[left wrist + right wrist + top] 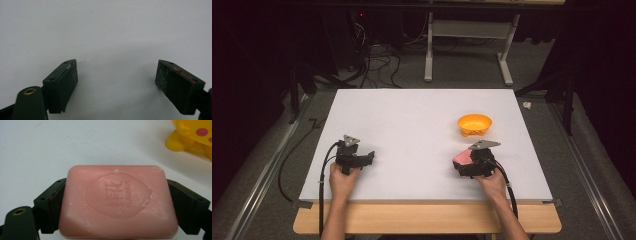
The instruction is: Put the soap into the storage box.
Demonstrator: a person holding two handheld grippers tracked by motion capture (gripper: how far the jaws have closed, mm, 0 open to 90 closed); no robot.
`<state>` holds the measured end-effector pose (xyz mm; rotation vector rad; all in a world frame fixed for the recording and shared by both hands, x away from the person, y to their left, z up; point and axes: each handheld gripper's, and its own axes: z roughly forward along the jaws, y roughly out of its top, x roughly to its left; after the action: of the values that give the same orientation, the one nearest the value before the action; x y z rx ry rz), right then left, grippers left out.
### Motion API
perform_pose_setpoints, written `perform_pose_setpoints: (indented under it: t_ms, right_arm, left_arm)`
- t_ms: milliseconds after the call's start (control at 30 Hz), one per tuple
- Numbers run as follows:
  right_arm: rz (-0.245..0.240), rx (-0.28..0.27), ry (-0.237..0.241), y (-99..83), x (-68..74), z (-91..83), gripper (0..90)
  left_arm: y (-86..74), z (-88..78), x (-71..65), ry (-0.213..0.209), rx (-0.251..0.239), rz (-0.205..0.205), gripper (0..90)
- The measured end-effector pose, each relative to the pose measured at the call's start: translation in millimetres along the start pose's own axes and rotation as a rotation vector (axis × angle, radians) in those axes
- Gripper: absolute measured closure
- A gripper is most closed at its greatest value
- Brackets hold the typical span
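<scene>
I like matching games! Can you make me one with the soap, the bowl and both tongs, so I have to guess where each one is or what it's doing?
Things:
1. pink soap
2. yellow bowl
3. left tongs
4. right tongs

States:
A. open, with nothing between them
B. standing on the white table, beyond the right tongs
C. squeezed between two black jaws
D. closed on something pink

Pairs: 1-C, 2-B, 3-A, 4-D

my left gripper (369, 156) and right gripper (464, 165): black bodies, grey three-cornered plate on top, black cable trailing off each. jaws are black blocks with screw holes, scuffed pads, brass insert at lower left. forearms bare, no sleeves.
</scene>
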<state>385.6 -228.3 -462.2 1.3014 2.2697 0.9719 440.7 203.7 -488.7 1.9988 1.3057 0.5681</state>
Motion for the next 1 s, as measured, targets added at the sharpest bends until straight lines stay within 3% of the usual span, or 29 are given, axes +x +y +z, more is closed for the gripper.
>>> perform_pose_setpoints:
  t_ms: [1000]
  right_arm:
    - [0.047,-0.040,-0.004,-5.0,-8.9,-28.3,13.5]
  left_arm:
    - [0.0,0.0,0.0,0.000,0.000,0.000,18.6]
